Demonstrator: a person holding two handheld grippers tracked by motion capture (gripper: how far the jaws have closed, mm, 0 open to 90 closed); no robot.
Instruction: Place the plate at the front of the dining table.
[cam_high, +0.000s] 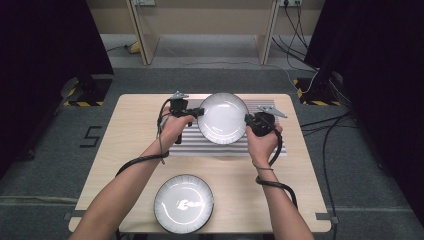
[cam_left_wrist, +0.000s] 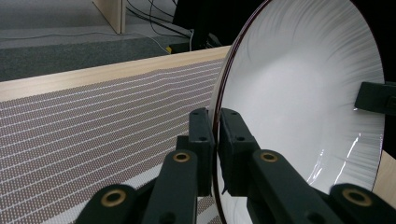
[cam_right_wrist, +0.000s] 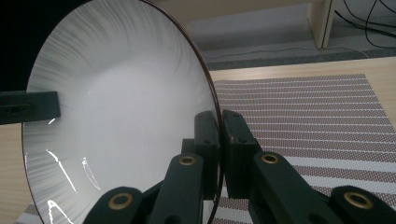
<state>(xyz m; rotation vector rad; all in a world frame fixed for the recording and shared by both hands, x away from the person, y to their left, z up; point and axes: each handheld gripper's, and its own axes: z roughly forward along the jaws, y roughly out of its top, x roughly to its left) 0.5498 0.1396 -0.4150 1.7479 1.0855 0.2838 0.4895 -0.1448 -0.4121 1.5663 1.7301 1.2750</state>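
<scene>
A white plate with a dark rim is held up over the striped placemat, tilted toward the camera. My left gripper is shut on its left rim and my right gripper is shut on its right rim. In the left gripper view the jaws pinch the plate edge at the left gripper, with the other gripper's jaw at the far rim. In the right gripper view the plate rim sits clamped at the right gripper.
A second white plate with a dark rim lies flat near the table's front edge. Beyond the table stand dark stands, trailing cables and a wooden frame on grey floor.
</scene>
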